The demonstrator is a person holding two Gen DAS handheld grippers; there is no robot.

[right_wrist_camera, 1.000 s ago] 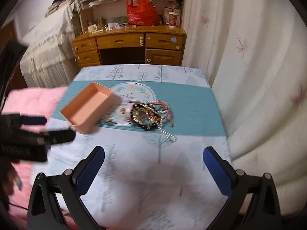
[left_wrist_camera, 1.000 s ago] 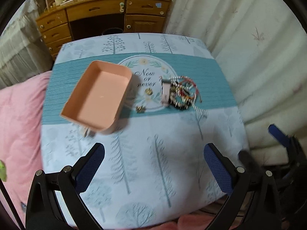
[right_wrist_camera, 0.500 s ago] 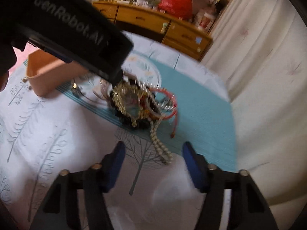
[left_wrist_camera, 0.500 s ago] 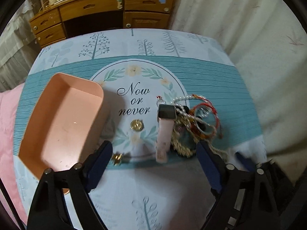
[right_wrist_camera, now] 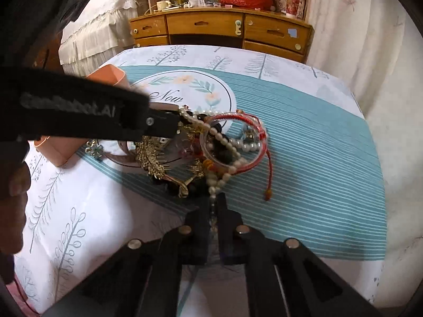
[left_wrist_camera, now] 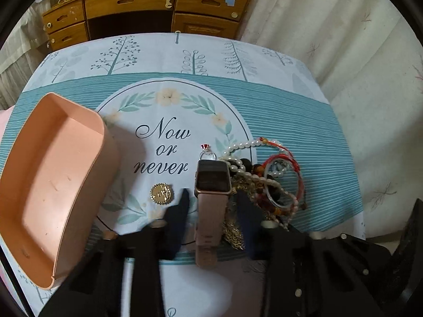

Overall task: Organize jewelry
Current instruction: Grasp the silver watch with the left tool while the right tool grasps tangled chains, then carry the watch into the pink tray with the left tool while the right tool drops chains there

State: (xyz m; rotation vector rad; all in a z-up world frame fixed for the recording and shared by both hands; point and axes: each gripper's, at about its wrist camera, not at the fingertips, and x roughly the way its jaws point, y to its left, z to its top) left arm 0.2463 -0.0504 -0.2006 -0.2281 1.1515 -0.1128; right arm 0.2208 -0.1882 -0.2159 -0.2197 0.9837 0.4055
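A pile of jewelry (left_wrist_camera: pixel 264 182) lies right of the tablecloth's round print: pearl strands, red cord bracelets, dark beads, gold pieces. A pink smartwatch (left_wrist_camera: pixel 211 203) lies at its left. My left gripper (left_wrist_camera: pixel 211 206) is low over the table, jaws partly closed on either side of the watch strap, still apart from it. My right gripper (right_wrist_camera: pixel 212 208) is shut on the end of the pearl necklace (right_wrist_camera: pixel 224 177) at the pile's near edge. The left gripper's arm (right_wrist_camera: pixel 79 113) crosses the right wrist view. An empty pink tray (left_wrist_camera: pixel 53 185) stands to the left.
A gold round brooch (left_wrist_camera: pixel 161 193) and a small ring (left_wrist_camera: pixel 207 153) lie on the print between tray and pile. A wooden desk (left_wrist_camera: pixel 148 2) stands beyond the table's far edge. A curtain (left_wrist_camera: pixel 370 52) hangs at the right.
Both grippers moved forward and down to the pile. My left jaws narrowed around the watch. My right jaws closed on the pearl strand's end.
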